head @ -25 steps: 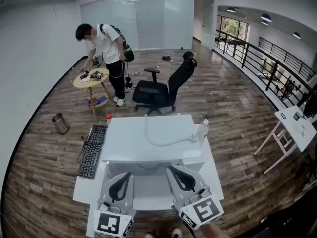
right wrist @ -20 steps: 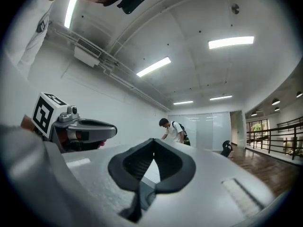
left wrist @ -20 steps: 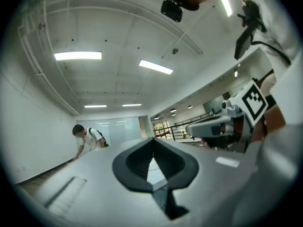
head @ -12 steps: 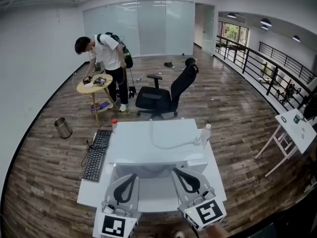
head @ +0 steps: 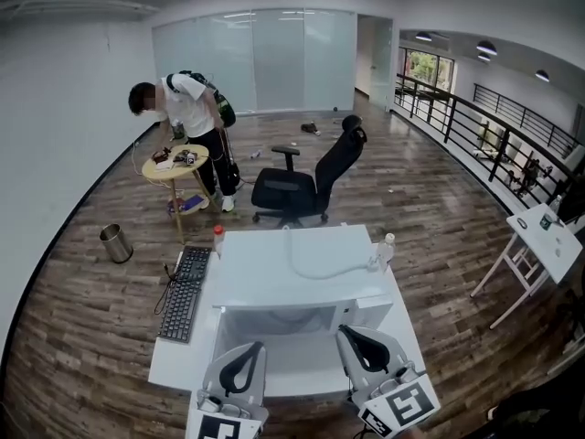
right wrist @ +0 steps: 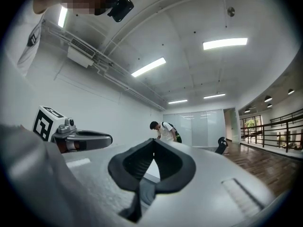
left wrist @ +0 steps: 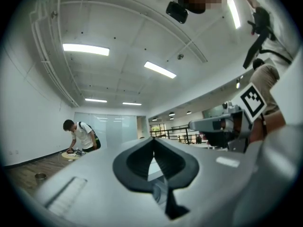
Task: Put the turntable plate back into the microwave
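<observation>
Head view and both gripper views, opening stage of the task. The left gripper (left wrist: 152, 141) and the right gripper (right wrist: 154, 141) are held side by side at the near edge of a white table (head: 174, 359), both pointing roughly level toward the front of a white box-shaped appliance, taken here to be the microwave (head: 265, 273). The left gripper's jaws have just been easing apart by a trace, yet their tips look practically together, with nothing between them. The right gripper's jaws are pressed fully together and are likewise empty. The turntable plate appears in none of the 3 views, so its place cannot be told; it is neither carried nor visible on the table. The microwave's front faces the grippers, and whether its door is ajar cannot be read from above. A keyboard (head: 183, 293) lies to the left of the microwave, and 1 person (head: 187, 122) stands at a round table well beyond an office chair (head: 306, 176). By judgement no step is under way: the next move calls for finding the plate, spreading 1 pair of jaws to take it by the rim, and getting the door open for it.
</observation>
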Motion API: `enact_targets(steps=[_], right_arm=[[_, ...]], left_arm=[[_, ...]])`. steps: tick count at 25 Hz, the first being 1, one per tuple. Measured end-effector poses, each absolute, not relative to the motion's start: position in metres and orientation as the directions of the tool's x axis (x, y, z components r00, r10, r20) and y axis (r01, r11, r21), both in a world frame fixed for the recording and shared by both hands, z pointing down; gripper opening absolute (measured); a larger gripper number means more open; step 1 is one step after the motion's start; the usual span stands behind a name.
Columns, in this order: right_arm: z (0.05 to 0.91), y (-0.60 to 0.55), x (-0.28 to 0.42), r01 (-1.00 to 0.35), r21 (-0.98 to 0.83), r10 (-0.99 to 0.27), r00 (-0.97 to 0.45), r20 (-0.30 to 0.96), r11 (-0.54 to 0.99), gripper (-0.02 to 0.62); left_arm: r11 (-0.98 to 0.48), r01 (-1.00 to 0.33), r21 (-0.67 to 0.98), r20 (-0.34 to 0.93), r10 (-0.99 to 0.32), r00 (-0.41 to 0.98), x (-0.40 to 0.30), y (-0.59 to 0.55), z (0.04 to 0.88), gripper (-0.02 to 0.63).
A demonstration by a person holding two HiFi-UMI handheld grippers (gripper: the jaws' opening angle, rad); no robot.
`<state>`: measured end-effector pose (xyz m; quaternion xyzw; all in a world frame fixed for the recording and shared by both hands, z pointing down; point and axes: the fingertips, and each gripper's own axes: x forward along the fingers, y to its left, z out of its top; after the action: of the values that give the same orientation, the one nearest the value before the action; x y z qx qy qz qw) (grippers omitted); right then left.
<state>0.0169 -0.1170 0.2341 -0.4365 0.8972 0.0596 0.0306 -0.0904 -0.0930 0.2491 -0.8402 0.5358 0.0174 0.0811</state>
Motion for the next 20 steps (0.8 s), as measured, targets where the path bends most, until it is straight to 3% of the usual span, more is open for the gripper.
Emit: enact_targets(steps=[10,20], right_arm=[[0.235,-0.064,0.046,-0.794,0.062,-0.786,-0.608,-0.111,0.605,0.002],[0.232,0.042,0.114,-0.777,0.046,-0.77,-0.628,-0.11,0.628,0.002]], left_arm=[[-0.42,-0.9,-0.118,-0.103,-0.896,0.432,-0.078,-0.056,0.26,0.003],[-0.385,-0.904,-0.184,-0.137,-0.901,0.412,-0.017,0.057,0.241,0.003]])
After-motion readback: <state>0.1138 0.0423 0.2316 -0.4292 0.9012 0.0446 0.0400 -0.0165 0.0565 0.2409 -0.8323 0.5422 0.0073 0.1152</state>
